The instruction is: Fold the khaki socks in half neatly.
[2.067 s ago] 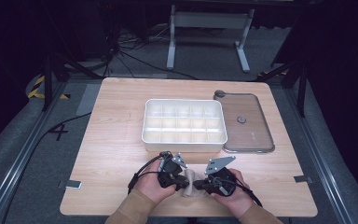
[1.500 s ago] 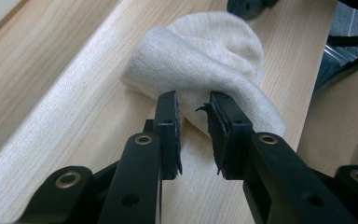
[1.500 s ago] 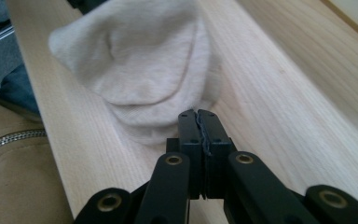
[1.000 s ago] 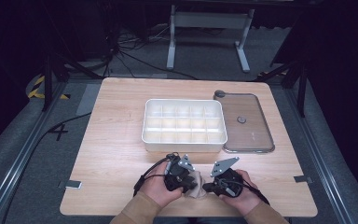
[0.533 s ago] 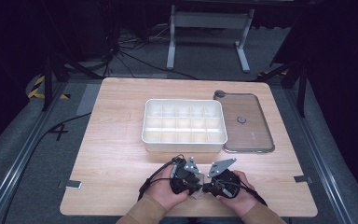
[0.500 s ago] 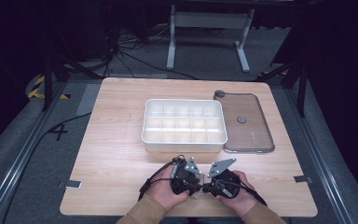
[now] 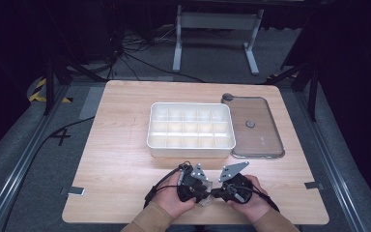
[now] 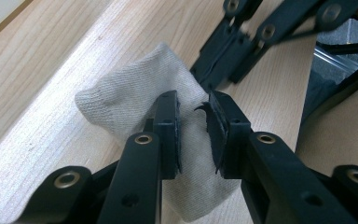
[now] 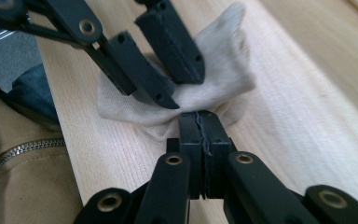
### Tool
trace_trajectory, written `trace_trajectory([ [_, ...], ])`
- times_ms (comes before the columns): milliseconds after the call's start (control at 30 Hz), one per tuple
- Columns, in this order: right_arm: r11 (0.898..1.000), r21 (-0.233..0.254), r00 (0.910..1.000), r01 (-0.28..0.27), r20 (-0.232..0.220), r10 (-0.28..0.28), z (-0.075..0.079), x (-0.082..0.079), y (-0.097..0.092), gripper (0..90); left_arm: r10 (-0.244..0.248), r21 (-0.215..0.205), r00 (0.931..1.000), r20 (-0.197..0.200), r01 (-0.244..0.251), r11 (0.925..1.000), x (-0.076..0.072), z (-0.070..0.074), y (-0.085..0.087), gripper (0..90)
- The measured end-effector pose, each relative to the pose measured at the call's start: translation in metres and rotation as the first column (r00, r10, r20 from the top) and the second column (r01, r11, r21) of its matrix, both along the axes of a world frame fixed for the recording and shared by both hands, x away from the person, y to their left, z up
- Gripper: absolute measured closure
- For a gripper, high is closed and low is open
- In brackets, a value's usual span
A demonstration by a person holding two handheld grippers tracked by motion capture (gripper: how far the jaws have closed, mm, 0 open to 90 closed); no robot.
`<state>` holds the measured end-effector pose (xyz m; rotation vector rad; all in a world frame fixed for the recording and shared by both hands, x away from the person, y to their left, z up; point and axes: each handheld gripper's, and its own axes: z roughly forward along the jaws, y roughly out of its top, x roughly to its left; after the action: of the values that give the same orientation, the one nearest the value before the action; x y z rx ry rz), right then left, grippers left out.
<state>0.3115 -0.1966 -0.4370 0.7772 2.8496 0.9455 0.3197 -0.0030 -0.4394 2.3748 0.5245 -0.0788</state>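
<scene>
A small beige knitted cloth lies on the wooden table near its front edge, bunched between the two hands. My left gripper hovers over its middle with the jaws apart; cloth shows in the gap and the pads do not press on it. My right gripper has its jaws tight together, pinching the cloth's near edge, which puckers at the tips. In the high view the left gripper and right gripper meet tip to tip.
A white compartment tray stands mid-table beyond the hands. To its right lies a clear lid with a round knob. The table's front edge runs just behind the hands, and a tan sleeve is close by.
The left hand has slid a little to the right, so the two grippers now meet over the cloth. The right hand has stayed put.
</scene>
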Motion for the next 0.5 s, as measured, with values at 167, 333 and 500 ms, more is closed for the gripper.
trace_trajectory([
  [167,0.998,0.055,0.9987,0.028,0.04,-0.03,0.015,0.001,-0.006,89.4,0.001,0.001,1.0,-0.002,-0.001,1.0,0.0,0.0,0.0,74.0],
  [333,0.994,0.098,0.9969,0.038,0.065,-0.044,0.02,0.005,-0.002,89.5,0.005,-0.002,1.0,-0.008,-0.005,1.0,-0.001,0.0,0.0,73.1],
  [500,0.994,0.102,0.9972,0.039,0.06,-0.045,0.019,0.01,0.005,89.5,0.001,-0.007,1.0,0.001,-0.001,1.0,0.0,0.001,0.0,72.1],
])
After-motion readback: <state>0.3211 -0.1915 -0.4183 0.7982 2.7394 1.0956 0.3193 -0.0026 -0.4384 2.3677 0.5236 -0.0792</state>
